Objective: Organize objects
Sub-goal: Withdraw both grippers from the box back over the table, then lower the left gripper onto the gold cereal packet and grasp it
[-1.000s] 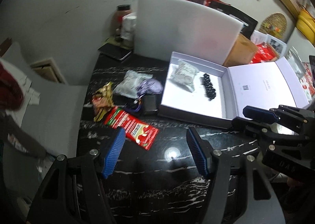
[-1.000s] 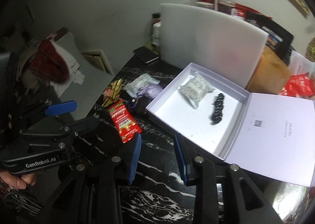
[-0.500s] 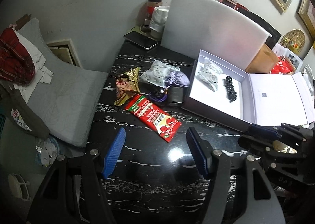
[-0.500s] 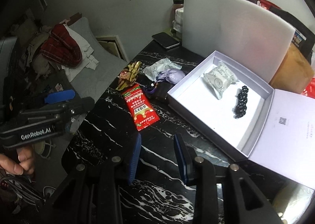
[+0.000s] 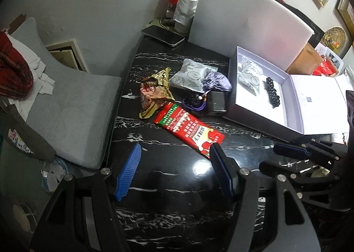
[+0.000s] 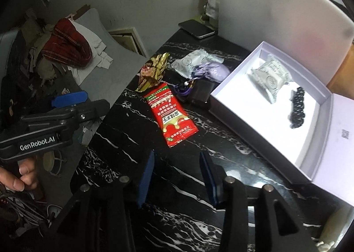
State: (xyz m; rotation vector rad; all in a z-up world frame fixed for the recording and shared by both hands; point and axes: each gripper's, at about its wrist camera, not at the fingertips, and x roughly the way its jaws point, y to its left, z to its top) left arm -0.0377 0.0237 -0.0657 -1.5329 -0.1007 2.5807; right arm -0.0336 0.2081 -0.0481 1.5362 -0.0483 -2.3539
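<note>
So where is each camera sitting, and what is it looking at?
Left wrist: sits on the left gripper, looking down at the black marble table; the right gripper shows too.
Right wrist: sits on the right gripper, jaws opening on nothing; a hand shows.
Both see the red snack packet and open white box.

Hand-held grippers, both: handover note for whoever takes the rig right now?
Left hand-held gripper: open, empty, above the black marble table.
Right hand-held gripper: empty, jaws opening, over the same table.
Done: silver snack pack and black bead bracelet lie in the open white box.
Left on the table: red sachet nearest both grippers, gold wrapper, second silver pack, purple pouch, small black case.
Next, probably: the red sachet.
</note>
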